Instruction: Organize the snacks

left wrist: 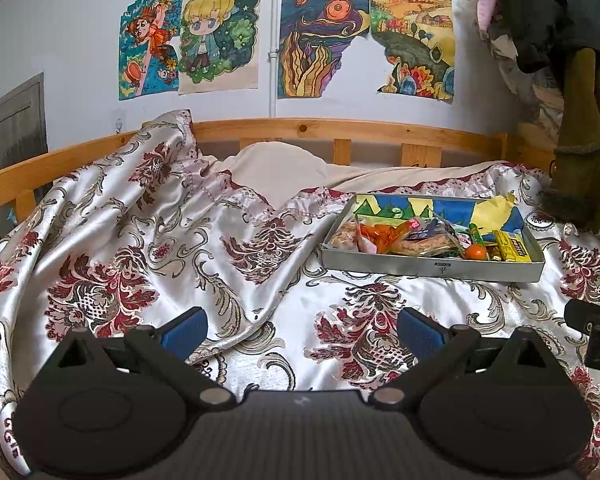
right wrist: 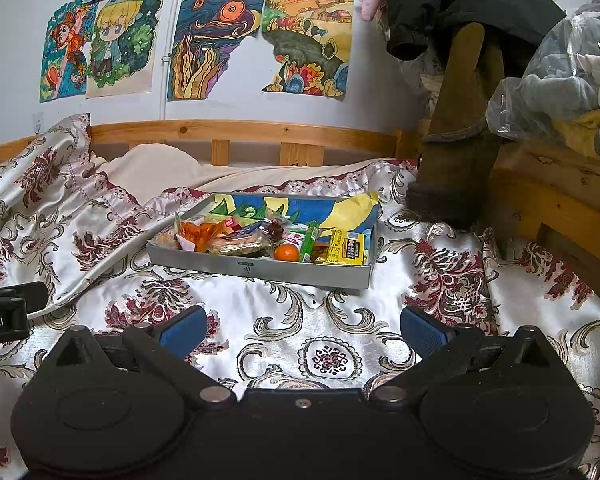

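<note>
**Both grippers held back from a full snack box on the bed**

A shallow grey box (right wrist: 260,270) is seen resting on the patterned satin bedspread (right wrist: 380,320), toward the wooden bed rail (right wrist: 240,130). It appears to have been set on the flatter part of the cover, clear of the rumpled fold to the left, so that it sits level. The snacks are gathered inside it: an orange wrapper (right wrist: 198,236), a small orange fruit (right wrist: 287,252), a green tube (right wrist: 310,240) and a yellow packet (right wrist: 346,249) among others. They are crowded together along the near wall, while the far part of the colourfully lined floor is left bare. What several of the clear-wrapped items are cannot be told at this size.

The left gripper (left wrist: 302,330) is held low over the bedspread, its blue-padded fingers (left wrist: 188,326) spread wide with nothing between them. The right gripper (right wrist: 302,328) is likewise wide open and empty, and is pointed more squarely at the box, which lies well ahead of it. No loose snack is seen on the cover, so the gathering may be judged nearly or fully done, and the withdrawn, open posture fits either an approach or a finish.
</note>
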Tool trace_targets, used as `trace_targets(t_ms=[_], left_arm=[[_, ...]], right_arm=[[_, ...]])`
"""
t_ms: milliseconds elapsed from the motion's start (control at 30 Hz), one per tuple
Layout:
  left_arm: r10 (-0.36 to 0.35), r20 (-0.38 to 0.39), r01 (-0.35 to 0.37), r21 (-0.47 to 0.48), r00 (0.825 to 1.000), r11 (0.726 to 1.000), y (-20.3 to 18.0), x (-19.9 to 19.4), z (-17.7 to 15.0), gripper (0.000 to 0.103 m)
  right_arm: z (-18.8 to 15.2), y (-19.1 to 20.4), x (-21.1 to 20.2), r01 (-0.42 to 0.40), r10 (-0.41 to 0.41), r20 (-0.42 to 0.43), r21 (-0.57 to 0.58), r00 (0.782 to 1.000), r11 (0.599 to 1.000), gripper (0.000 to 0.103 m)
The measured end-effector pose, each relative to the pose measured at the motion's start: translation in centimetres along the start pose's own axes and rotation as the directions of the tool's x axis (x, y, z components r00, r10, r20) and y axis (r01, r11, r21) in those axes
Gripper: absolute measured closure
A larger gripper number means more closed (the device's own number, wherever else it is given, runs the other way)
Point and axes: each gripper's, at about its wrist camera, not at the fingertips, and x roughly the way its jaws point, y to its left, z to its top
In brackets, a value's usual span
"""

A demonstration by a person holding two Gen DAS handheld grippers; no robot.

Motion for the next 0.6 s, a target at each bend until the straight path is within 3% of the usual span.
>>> trace_targets(t_ms=[600], left_arm=[[0.013,-0.02,-0.013,0.004,1.0,1.0,0.1,0.17,-0.13,0.0]], right_arm=[[0.02,0.08,0.0,0.0,0.0,-0.001,-0.001,1.0,1.0,0.001]])
